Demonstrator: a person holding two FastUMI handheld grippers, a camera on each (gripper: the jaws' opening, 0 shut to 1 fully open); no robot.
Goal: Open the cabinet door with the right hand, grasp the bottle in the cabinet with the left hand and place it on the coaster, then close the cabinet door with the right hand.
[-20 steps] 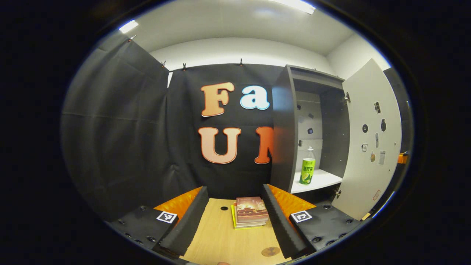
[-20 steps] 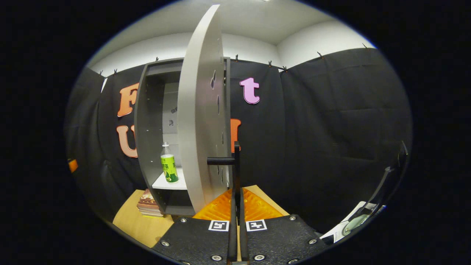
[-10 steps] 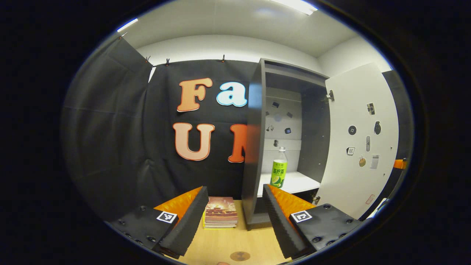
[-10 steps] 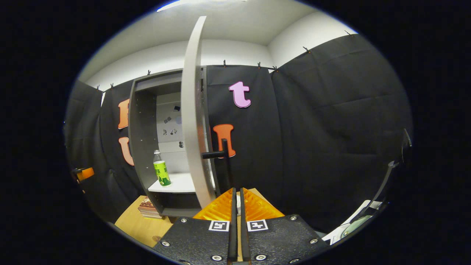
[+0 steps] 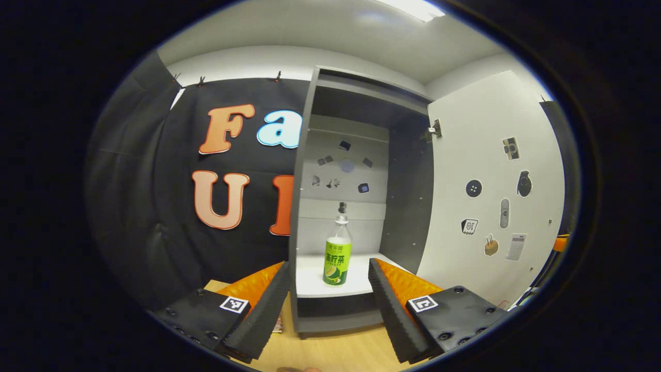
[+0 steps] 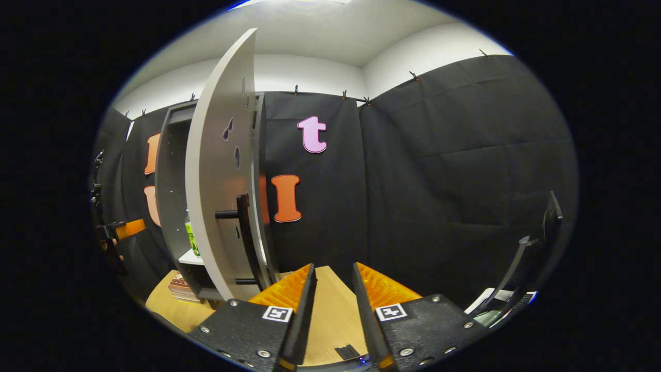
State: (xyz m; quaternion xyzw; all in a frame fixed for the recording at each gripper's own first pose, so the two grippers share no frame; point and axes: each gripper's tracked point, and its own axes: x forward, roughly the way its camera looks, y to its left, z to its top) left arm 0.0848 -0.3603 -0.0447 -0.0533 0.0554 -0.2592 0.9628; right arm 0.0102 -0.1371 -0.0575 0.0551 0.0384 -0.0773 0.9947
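The grey cabinet (image 5: 304, 206) stands open, its pale door (image 5: 490, 170) swung out to the right. A clear bottle with a green label (image 5: 337, 256) stands upright on the white shelf (image 5: 310, 279). My left gripper (image 5: 329, 268) is open just in front of the shelf edge, with the bottle framed between its fingers but farther in. In the right gripper view the door (image 6: 217, 170) is seen nearly edge-on, its black handle (image 6: 242, 212) up and left of my right gripper (image 6: 333, 269). That gripper is open and holds nothing. A sliver of the bottle (image 6: 190, 240) peeks out behind the door.
The cabinet rests on a wooden table (image 6: 330, 310). A stack of books (image 6: 181, 285) lies on the table left of the cabinet. Small stickers dot the inner face of the door (image 5: 503, 212) and the cabinet's back wall. A black stand (image 6: 532, 248) rises at the far right.
My right gripper has let go of the door handle, opened and drawn back to the right. My left gripper has swung toward the cabinet, bringing the bottle between its fingers.
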